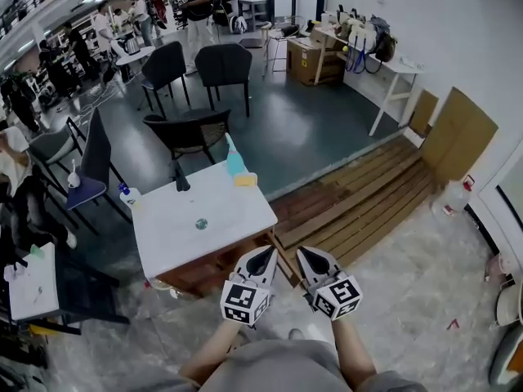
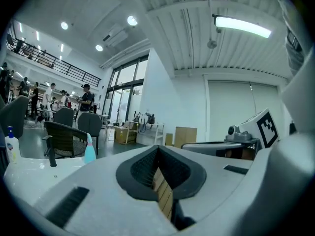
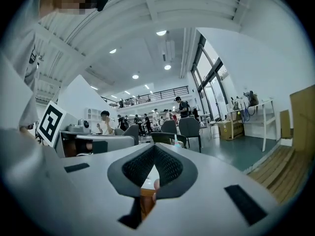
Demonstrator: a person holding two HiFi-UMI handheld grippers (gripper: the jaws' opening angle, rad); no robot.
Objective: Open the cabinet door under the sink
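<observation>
Sink counter (image 1: 176,247) stands mid-floor, white top, faucet (image 1: 179,177) at its far edge, blue bottle (image 1: 235,163) and yellow sponge (image 1: 245,180) at its far right corner. The cabinet (image 1: 208,269) is the brown wood front under the counter, on the side facing the person; its door looks closed, and no handle can be made out. Left gripper (image 1: 265,256) hangs just off the counter's near right corner, jaws brought together with only a thin slit between the black pads, nothing in them. Right gripper (image 1: 304,256) sits just beside it, farther from the counter, jaws likewise closed and empty. Neither touches the cabinet. Plank decking (image 1: 351,207) runs off to the counter's right; a black chair (image 1: 192,129) stands beyond its far side.
</observation>
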